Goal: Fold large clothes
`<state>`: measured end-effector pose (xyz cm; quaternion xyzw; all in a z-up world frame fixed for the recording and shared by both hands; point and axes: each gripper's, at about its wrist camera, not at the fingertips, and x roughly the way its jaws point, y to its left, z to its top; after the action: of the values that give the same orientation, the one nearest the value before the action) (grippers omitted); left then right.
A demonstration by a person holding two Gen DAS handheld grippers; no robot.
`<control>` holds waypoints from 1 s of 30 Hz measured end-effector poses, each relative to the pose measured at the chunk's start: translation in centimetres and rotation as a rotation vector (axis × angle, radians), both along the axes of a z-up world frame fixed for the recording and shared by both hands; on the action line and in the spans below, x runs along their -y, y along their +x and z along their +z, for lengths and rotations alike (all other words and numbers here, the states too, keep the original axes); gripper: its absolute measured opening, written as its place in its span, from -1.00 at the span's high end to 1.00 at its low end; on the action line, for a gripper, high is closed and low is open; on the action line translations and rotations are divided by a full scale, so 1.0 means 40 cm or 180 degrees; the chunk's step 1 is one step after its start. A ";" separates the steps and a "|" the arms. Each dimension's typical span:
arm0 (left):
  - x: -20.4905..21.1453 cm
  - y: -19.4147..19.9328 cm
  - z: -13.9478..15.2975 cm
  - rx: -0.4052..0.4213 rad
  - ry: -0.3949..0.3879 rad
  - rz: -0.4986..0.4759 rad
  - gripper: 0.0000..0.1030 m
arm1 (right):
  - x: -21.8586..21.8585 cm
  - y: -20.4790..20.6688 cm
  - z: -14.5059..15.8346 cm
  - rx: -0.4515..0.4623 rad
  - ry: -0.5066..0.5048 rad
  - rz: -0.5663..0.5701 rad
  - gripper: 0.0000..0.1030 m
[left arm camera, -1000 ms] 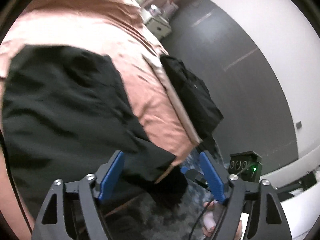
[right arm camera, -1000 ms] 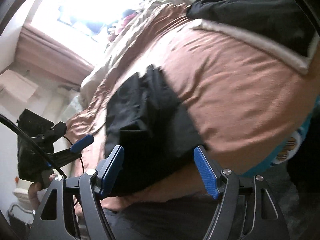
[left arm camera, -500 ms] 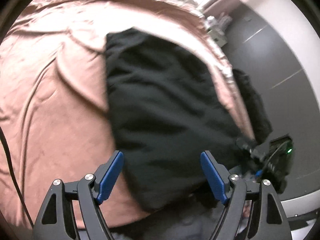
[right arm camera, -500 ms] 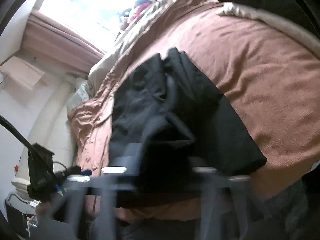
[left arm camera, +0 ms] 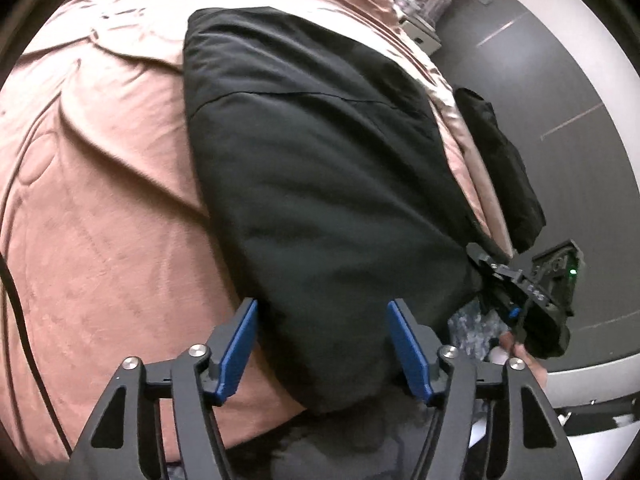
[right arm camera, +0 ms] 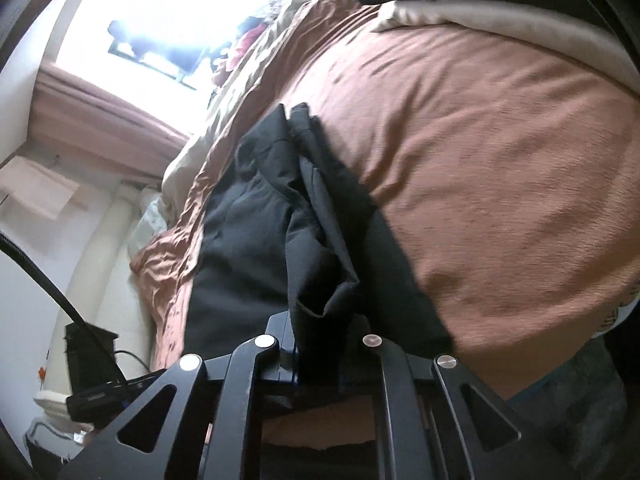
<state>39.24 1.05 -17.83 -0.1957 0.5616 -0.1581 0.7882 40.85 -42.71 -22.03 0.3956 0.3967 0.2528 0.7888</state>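
A: What's the fabric like?

B: Soft brushed pink-brown bedspread [left arm camera: 100,240] at left, creased. The smooth matte black garment [left arm camera: 320,168] lies mid-frame on it. The left gripper [left arm camera: 322,338] has been narrowing, blue pads astride the hem, not pressing.

A: And the right?

B: The right gripper [right arm camera: 320,344] is clamped on a bunched fold.
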 end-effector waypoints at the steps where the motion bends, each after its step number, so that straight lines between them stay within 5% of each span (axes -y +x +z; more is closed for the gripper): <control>1: 0.011 0.000 0.008 0.0013 0.0004 -0.0027 -0.22 | 0.008 -0.002 -0.003 -0.0025 -0.0008 -0.0027 0.83; 7: 0.039 0.007 0.015 0.0010 0.0169 -0.0059 -0.22 | 0.014 -0.018 0.042 0.0033 -0.0169 0.0116 0.73; 10: 0.037 0.006 0.009 0.0020 0.0166 -0.0031 -0.22 | 0.024 -0.013 0.063 0.0025 -0.0412 0.0088 0.01; 11: 0.035 0.002 0.007 0.0025 0.0158 -0.0018 -0.22 | 0.026 -0.012 0.068 0.0031 -0.0492 0.0070 -0.38; 12: 0.035 0.000 0.006 0.0024 0.0151 -0.0014 -0.22 | 0.028 -0.011 0.071 0.0033 -0.0491 0.0087 -0.43; 19: 0.042 -0.021 0.001 0.0002 0.0083 -0.0045 -0.22 | 0.017 0.036 0.007 -0.0258 -0.0057 0.0293 -0.41; 23: 0.041 -0.037 -0.012 -0.0063 0.0057 -0.0118 -0.22 | 0.016 0.021 0.008 -0.0234 0.0047 0.0358 0.25; 30: 0.013 -0.039 -0.014 -0.0064 0.0084 0.0007 0.43 | 0.016 -0.012 0.024 -0.0233 0.0132 0.0401 0.55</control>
<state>37.69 0.53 -18.37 -0.1874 0.5713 -0.1479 0.7853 40.35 -43.36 -21.06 0.3951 0.4440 0.2954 0.7480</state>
